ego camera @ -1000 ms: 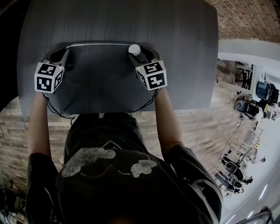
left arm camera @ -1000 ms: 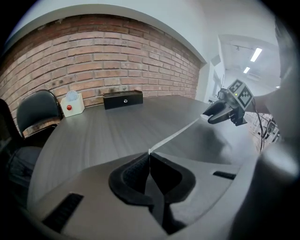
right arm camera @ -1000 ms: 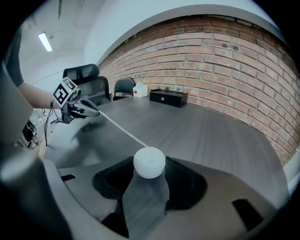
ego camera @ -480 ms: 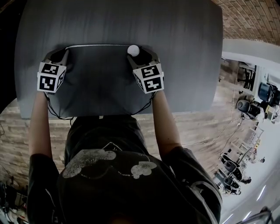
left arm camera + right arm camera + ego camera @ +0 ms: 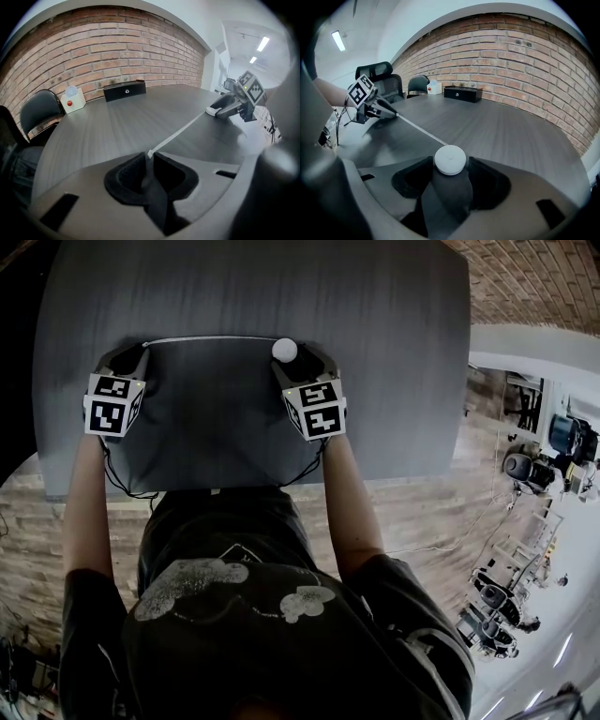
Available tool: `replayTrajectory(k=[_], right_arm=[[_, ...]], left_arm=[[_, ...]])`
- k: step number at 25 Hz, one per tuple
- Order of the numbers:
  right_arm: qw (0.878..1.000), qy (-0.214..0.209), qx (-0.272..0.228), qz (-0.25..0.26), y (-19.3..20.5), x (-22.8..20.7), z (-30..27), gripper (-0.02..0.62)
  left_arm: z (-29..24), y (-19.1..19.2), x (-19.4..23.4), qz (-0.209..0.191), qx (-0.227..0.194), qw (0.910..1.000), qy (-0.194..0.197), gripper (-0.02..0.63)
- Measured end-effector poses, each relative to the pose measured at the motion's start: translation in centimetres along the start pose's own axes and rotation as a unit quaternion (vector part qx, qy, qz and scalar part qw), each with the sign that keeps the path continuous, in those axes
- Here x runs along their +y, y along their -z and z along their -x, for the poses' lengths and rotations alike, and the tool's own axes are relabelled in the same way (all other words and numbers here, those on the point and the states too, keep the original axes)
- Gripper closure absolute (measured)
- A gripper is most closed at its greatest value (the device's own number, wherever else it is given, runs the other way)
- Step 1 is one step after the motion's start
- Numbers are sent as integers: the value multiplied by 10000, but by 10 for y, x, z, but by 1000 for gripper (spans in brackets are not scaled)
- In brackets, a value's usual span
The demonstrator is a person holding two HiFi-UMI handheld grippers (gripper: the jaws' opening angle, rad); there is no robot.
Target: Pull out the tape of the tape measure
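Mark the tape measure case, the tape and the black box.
tape measure case [image 5: 450, 160], right gripper view, centre of its round white top
tape [image 5: 180, 131], left gripper view, middle of the pulled-out strip
black box [image 5: 124, 90], left gripper view, front face

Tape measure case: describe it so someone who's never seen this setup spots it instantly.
On the dark grey table, find the right gripper. Clamped between its jaws is a small round white tape measure case. It is the only white disc there, with a thin white tape running out of it across the tabletop.
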State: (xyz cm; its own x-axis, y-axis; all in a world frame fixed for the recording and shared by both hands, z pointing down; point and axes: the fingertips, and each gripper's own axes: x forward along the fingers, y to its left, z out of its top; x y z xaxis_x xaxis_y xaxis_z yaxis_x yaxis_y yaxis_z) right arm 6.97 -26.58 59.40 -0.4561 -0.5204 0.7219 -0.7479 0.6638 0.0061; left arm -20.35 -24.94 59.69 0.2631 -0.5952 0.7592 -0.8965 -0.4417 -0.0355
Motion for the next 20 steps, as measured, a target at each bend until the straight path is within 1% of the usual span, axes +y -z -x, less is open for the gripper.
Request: replayTrajectory(k=[2, 3, 6, 10, 16, 18, 20], right_arm=[[10000, 28, 17, -12, -1, 1, 3, 346], [10000, 50, 5, -24, -2, 1, 5, 342], [9998, 174, -84, -51, -9, 3, 15, 333], [9989, 361, -269, -151, -23, 11, 33, 331], [9937, 721, -813, -287, -57, 33, 73, 335], [9908, 856, -991, -344, -67, 41, 87, 357], [9872, 1029, -1146, -401, -77, 50, 99, 388]], left_arm=[[2, -2, 1, 69, -67, 10000, 9, 476], [4, -4, 1, 89, -118, 9999, 16, 453], [14, -11, 5, 127, -331, 9994, -2, 418], [39, -19, 7, 244, -722, 9971, 41, 372], [92, -34, 10, 320, -1542, 9875, 86, 373], [109, -39, 11, 324, -1803, 9830, 141, 376], [125, -44, 14, 353, -2046, 9780, 229, 395]])
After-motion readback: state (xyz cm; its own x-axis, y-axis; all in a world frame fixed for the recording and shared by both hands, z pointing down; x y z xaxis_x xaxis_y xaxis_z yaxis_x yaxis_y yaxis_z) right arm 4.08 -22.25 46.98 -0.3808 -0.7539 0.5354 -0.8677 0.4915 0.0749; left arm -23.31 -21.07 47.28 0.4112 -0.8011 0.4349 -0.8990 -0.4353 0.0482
